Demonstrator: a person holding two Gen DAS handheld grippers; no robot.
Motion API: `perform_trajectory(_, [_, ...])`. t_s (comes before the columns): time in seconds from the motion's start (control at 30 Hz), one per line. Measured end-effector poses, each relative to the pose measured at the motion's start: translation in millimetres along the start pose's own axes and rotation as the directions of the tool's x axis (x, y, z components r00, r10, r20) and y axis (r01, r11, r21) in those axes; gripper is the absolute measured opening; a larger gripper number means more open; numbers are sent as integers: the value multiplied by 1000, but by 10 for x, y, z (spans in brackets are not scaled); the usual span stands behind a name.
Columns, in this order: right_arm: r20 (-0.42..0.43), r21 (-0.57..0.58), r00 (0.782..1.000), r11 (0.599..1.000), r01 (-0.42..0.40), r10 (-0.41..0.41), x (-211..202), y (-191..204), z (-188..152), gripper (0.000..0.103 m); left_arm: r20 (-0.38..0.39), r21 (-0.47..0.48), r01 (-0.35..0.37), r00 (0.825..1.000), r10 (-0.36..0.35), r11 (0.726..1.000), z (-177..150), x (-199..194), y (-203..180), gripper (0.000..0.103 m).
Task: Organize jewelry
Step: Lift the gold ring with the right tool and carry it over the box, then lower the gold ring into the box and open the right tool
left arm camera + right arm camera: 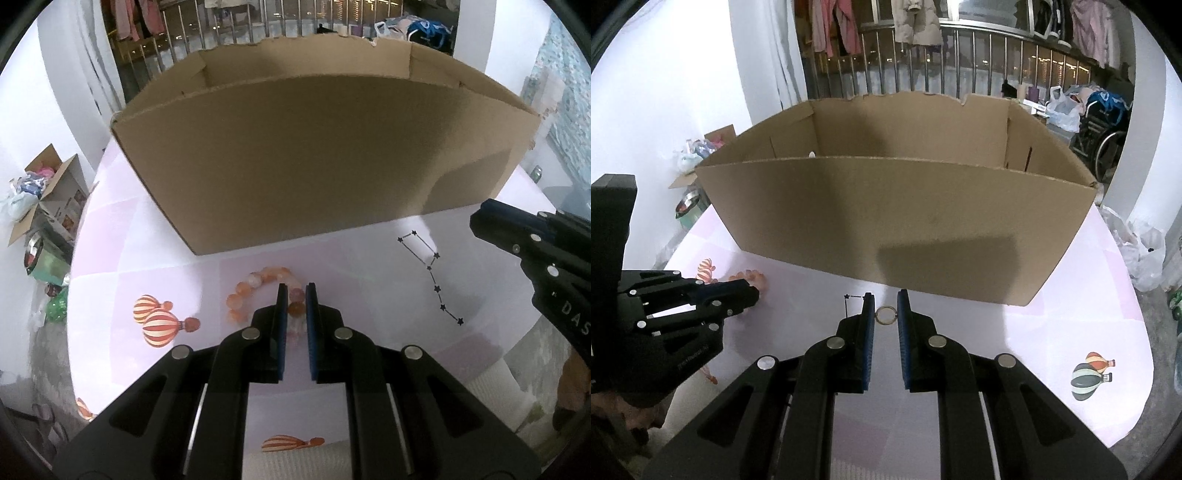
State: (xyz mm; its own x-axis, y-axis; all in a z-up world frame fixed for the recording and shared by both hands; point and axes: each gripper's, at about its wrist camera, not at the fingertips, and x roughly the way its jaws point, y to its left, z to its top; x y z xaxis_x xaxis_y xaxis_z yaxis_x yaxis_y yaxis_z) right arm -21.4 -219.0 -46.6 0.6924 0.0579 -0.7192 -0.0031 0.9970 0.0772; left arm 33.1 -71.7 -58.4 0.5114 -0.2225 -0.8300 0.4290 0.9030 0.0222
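Lifting both pieces toward the box [886, 221] looks like the step in hand, and both grips look thin.

Risks, as judgement:
- The ring [885, 314] is pinched only at the very tips of the right gripper [885, 314]. A small twist or bump on the box wall could flick it out, and it would roll off across the table [1071, 314].
- The bracelet [258, 291] is caught by a bead or two at one side of the loop. The rest hangs or drags on the table; whether it is clear of the surface I cannot tell. The round beads could slip through the pads on the way up, or the loop could snag the near wall of the box, which stands tall in front of both grippers.
- The two tools work near each other, so a clash is possible while both go over the rim.

Grippers:
- The left gripper [295, 306] is nearly closed, clamped on the bracelet's beads between the blue pads.
- The right gripper is nearly closed, grasping the ring, its edges touching both pads.

The bracelet is just in front of the box, left side; the ring is in front of it, mid-wall.
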Motion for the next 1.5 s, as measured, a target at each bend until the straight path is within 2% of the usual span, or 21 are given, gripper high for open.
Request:
perform_trajectory(0.47, [64,-24,998,1000,-11,13,-201,48,36,13,63,-31,-48,997,50,998,-24,-324,64,8])
perform_trajectory(0.67, [121,-33,992,999,-24,28,-403,33,246,13,127,-64,-54,990,62,997,-17,-671,137,8])
perform_trajectory(0.8, [168,-5,982,997,-82,82,-576,-75,518,13,202,-75,-8,979,23,997,125,-1058,253,8])
perform_trajectory(0.93, [199,-1,971,991,-133,130,-657,-188,812,13,289,-56,61,957,-42,997,416,-1421,359,8])
perform_trajectory(1.03, [174,-13,968,983,-183,183,-583,-253,1079,13,329,-41,149,936,-128,988,726,-1536,421,8])
perform_trajectory(1.17, [60,6,968,970,-243,243,-246,-374,1411,13,305,-35,274,919,-251,961,1100,-1296,432,8])
perform_trajectory(1.27, [-30,24,973,973,-229,229,47,-438,1542,13,236,-50,342,917,-322,938,1304,-930,366,8])
perform_trajectory(1.4, [-141,26,966,976,-214,216,423,-500,1655,13,118,-76,378,922,-368,923,1496,-330,222,8])
perform_trajectory(1.5, [-191,18,962,981,-193,193,624,-509,1675,13,44,-109,399,917,-396,911,1524,25,169,8])
